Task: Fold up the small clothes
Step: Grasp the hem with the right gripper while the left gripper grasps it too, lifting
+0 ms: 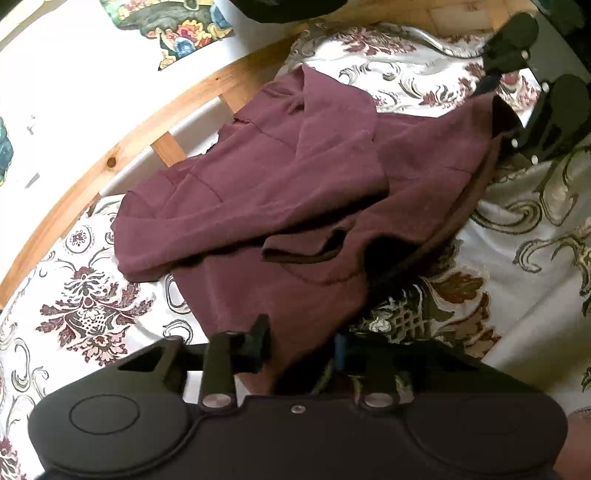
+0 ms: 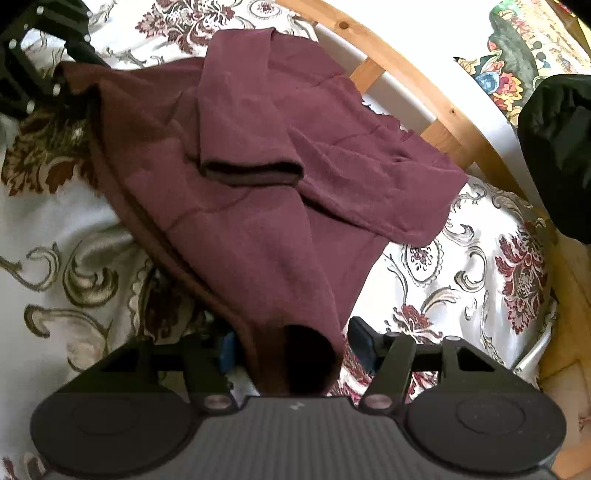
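Observation:
A small maroon garment (image 1: 280, 192) with dark brown trim lies rumpled on a floral cloth, one sleeve folded over its body. It also shows in the right wrist view (image 2: 258, 177). My left gripper (image 1: 303, 347) is shut on the garment's near corner. My right gripper (image 2: 291, 347) is shut on a bunched trimmed corner. Each gripper shows in the other's view, the right one (image 1: 517, 92) at the top right, the left one (image 2: 48, 81) at the top left. The trimmed hem stretches between them.
The white floral cloth (image 1: 480, 258) covers the surface. A curved wooden rail (image 1: 122, 162) runs behind the garment, also in the right wrist view (image 2: 424, 88). A dark bag (image 2: 557, 147) sits at the right. A colourful patterned piece (image 1: 173, 26) lies beyond the rail.

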A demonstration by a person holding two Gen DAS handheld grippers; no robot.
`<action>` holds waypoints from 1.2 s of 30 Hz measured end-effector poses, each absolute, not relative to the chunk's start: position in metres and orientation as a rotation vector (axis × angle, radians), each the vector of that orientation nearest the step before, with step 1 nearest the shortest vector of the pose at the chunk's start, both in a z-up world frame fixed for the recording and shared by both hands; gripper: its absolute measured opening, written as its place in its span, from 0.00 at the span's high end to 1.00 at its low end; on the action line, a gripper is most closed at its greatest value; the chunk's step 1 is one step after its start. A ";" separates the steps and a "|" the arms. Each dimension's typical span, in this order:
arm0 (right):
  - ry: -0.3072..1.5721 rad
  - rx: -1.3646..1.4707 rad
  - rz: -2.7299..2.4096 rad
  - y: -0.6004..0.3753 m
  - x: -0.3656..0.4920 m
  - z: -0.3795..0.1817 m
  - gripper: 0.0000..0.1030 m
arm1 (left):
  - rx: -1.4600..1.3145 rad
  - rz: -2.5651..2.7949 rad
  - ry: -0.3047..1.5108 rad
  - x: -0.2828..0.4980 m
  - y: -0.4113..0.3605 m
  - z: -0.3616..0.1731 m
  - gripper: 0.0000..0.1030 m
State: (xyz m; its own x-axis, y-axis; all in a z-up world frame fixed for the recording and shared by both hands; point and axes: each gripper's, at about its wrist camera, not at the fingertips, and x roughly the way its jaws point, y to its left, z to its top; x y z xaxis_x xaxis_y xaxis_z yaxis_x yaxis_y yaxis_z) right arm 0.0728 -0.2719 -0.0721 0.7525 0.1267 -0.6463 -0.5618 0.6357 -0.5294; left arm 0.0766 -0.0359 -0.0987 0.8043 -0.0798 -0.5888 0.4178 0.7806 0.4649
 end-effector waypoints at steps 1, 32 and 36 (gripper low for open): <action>0.603 -0.793 0.417 -0.272 0.072 -0.072 0.38 | 0.603 -0.281 0.577 0.077 -0.033 -0.096 0.82; 0.342 -0.569 0.424 -0.297 -0.070 0.072 0.91 | -0.014 -0.463 0.505 0.008 0.073 0.047 0.88; 0.300 -0.566 0.368 -0.289 -0.029 0.074 0.90 | -0.019 -0.401 0.524 0.048 0.065 0.064 0.87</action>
State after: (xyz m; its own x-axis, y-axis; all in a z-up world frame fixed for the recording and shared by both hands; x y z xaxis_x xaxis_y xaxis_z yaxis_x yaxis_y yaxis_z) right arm -0.0289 -0.2895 0.0742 0.8923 0.2544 -0.3729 -0.4166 0.7821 -0.4634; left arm 0.0484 0.0654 0.0640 0.7899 -0.3773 -0.4835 0.3679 0.9223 -0.1187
